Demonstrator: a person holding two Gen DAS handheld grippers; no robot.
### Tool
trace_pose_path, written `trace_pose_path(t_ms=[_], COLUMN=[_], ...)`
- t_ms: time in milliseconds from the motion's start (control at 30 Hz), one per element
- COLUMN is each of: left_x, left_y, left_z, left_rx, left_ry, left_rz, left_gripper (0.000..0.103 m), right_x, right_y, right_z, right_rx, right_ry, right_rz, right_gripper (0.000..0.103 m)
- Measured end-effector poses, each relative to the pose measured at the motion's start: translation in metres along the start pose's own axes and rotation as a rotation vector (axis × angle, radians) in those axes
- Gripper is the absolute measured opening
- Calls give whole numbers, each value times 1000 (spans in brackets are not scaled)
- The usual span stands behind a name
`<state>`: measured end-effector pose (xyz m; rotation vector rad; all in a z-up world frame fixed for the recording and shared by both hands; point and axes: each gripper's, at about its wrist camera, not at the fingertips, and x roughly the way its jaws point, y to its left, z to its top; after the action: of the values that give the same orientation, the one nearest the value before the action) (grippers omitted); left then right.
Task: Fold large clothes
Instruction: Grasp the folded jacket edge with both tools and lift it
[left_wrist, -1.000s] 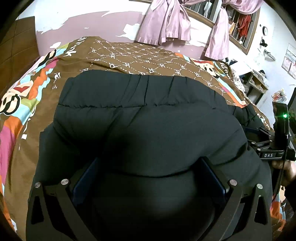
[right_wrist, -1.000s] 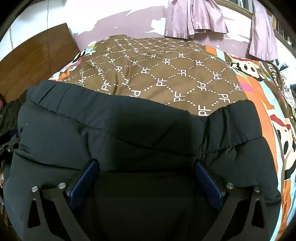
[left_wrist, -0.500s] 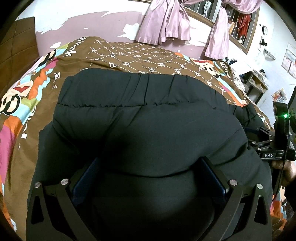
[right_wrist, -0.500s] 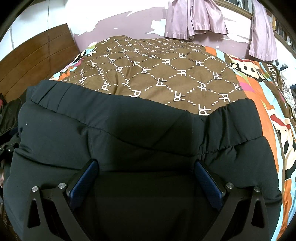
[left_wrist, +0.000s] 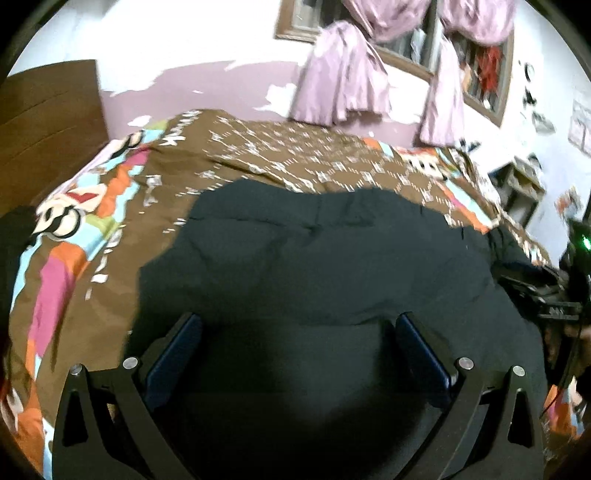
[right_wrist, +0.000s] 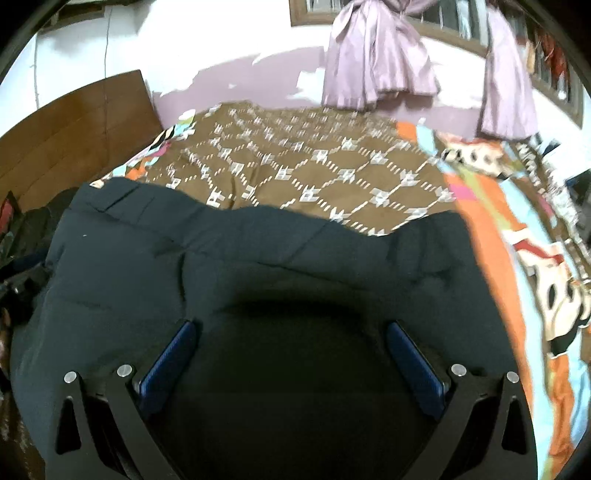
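Both wrist views close above jacket (left_wrist: 332, 266)

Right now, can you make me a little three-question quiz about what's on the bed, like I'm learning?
1. True or false: the black padded jacket lies on a brown patterned bedspread.
2. Which colour are the curtains above the bed? A green, B lilac, C yellow.
3. Fill in: the left gripper and the right gripper both have their fingers spread ____.

Key: 1 true. 2 B. 3 open; the jacket sits between the blue pads, not pinched.
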<state>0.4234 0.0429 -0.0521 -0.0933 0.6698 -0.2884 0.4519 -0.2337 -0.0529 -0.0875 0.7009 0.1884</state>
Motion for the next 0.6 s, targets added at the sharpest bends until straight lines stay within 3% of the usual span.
trace_pose_path(t_ms=[100,267,433,600], left_x=[-19,-26,-18,-7], left_y=[23,60,88,101], left_z=[-2,-1,-13,-30], left_rx=[-75,-141,-218,-291], left_ry=[-39,7,76,136], left_rz=[0,2,31,-29], left_gripper=[102,102,102,102], right_x=[-31,-52,-46,-28], right_y=[-13,-52,-104,-133], right_z=[-10,-21,-36,-59], right_rx=[3,71,269,384], right_ry=[-78,-98,-54,27], right_rz=[-7,-30,-46,44], right_gripper=[103,103,103,103])
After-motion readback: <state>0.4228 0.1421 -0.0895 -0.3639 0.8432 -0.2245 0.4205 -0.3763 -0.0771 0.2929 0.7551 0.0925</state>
